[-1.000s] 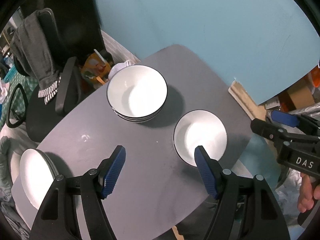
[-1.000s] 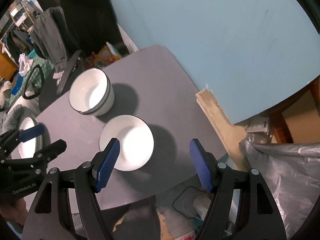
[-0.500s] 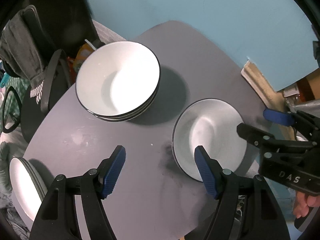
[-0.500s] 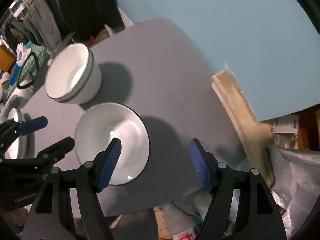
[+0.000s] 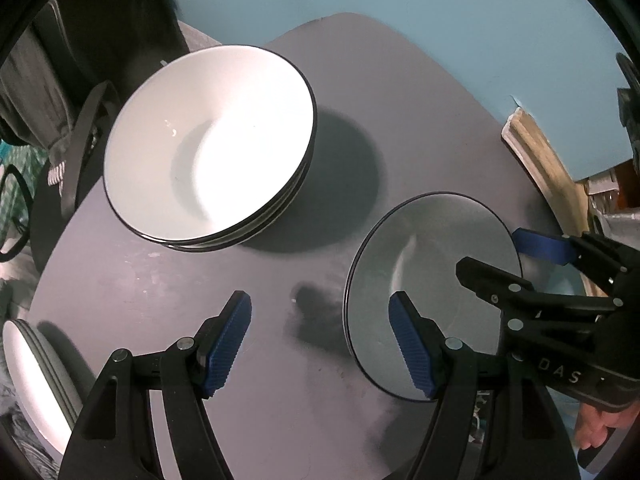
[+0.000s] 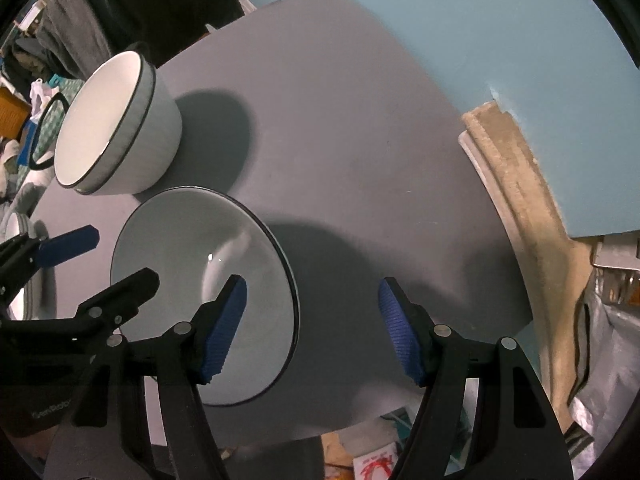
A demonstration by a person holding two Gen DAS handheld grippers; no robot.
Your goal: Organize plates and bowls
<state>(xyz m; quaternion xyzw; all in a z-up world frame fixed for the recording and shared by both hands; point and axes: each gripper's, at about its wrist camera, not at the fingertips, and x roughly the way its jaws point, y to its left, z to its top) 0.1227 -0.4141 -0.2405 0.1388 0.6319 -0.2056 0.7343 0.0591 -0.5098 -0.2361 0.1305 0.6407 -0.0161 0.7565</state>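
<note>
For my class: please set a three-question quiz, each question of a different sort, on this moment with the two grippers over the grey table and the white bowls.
1. True or false: the single bowl is nested in the stack of bowls.
2. Multiple choice: the left gripper and the right gripper are
A. both open and holding nothing
B. both shut on a bowl
C. one open, one shut
3. Fill in: at the table's left edge, in the left wrist view, sits a stack of ___.

Key
1. False: it stands apart on the table, beside the stack.
2. A
3. plates
</note>
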